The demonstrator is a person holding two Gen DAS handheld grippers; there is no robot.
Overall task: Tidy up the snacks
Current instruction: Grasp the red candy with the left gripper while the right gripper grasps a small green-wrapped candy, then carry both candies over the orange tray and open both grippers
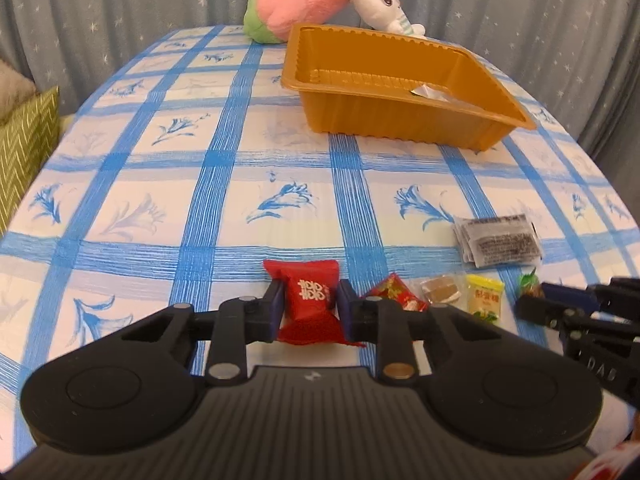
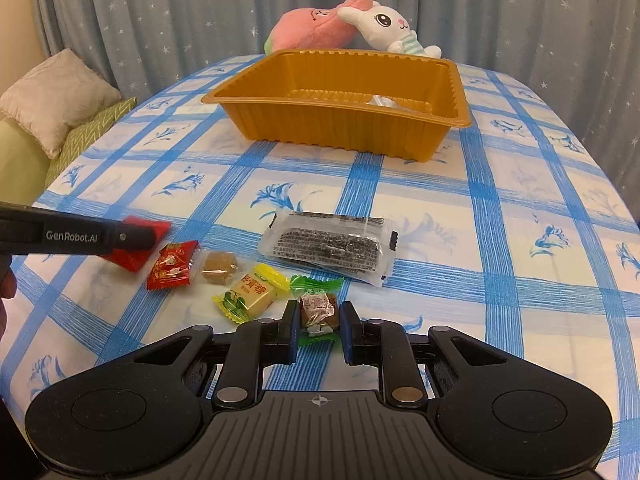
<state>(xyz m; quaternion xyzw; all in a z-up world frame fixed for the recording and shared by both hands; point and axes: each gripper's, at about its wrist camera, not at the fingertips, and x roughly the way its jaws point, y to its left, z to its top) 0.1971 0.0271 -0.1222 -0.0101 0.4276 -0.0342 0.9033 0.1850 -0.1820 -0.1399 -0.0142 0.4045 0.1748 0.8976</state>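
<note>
— Left tongs are clamped on the red pillow-shaped sweet, pads pressed against both its sides; it sits near the front edge of the surface, toward the left end of the row of snacks.

— And the right tongs?

— Closed on the green-wrapped sweet, which is pinched between the pads with its green twisted ends sticking out in front and behind. It is also close to the front edge, at the right end of the row.

— What lies between those two?

— From the right wrist view, a red printed sweet, then a clear-wrapped brown piece, then a yellow sweet, all flat on the blue checked cloth and near one another. The red printed one lies just beside the red pillow sweet.

— Anything further in?

— A clear packet of dark seaweed-like sheets lies behind the row, toward the middle of the surface, apart from the small sweets.

— Where is the container?

— The golden-brown plastic tray stands toward the far edge, well apart from the row. Something clear and crinkled lies inside it; I cannot tell what it is.

— And behind it?

— A pink plush toy and a white plush rabbit lean together at the far edge, in front of a grey star-print curtain. Cushions show off the left edge
</note>
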